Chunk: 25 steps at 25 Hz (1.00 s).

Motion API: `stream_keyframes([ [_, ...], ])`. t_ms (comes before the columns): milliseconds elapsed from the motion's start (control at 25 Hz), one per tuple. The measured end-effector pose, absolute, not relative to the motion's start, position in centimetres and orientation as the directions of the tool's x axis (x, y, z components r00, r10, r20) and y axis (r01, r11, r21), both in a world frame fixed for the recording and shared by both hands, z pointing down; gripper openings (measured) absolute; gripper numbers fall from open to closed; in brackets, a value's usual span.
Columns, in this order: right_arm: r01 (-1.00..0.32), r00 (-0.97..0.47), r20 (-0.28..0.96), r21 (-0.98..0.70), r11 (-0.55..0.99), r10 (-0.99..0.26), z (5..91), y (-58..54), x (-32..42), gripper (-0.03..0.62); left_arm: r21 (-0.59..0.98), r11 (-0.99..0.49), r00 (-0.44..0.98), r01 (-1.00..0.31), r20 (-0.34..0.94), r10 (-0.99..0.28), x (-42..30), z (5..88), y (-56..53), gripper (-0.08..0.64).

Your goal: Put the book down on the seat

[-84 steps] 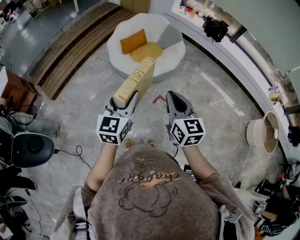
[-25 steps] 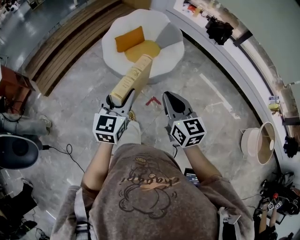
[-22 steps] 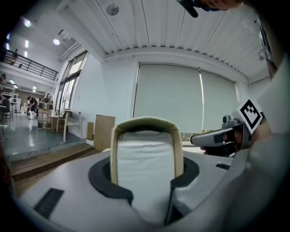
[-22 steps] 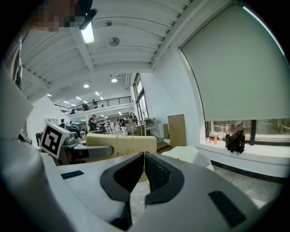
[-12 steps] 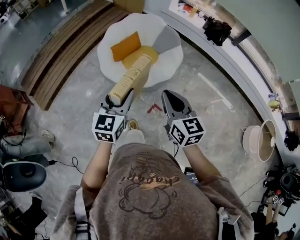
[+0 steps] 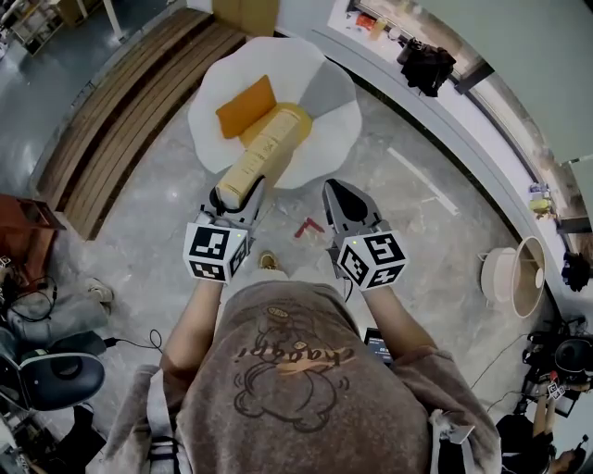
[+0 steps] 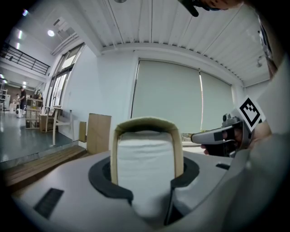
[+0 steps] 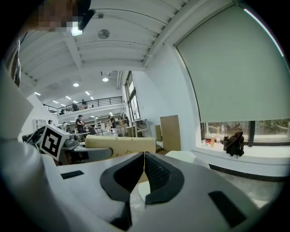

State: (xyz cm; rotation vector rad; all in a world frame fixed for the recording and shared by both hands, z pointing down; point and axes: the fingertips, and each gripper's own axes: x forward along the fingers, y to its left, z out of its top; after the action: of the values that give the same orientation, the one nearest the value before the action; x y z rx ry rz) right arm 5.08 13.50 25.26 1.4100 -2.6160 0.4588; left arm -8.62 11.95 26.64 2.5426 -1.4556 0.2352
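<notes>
While left gripper point(image 6: 237, 196) clamps the book point(image 6: 264, 153) (spine up), seat point(image 6: 335, 97) lies at 12 o'clock; right gripper point(image 6: 341, 194) closed, empty

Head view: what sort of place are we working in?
Probably a large open office or studio lounge: a white armchair with an orange cushion on stone flooring, wooden steps, and a railed mezzanine.

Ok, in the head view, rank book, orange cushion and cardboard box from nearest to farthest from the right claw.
1. Book, just left of the right claw.
2. Orange cushion, ahead on the white seat.
3. Cardboard box, behind the seat.
</notes>
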Motion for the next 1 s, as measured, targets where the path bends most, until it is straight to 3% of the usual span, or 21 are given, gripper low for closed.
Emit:
stream_keyframes([
  [1000,-0.834,-0.550,0.265,-0.224,0.504,-0.792,26.2,0.6,6.2,0.020,0.106,-0.487,0.498,-0.867,0.240,-0.833,-7.9,27.6,-1.0,0.206],
])
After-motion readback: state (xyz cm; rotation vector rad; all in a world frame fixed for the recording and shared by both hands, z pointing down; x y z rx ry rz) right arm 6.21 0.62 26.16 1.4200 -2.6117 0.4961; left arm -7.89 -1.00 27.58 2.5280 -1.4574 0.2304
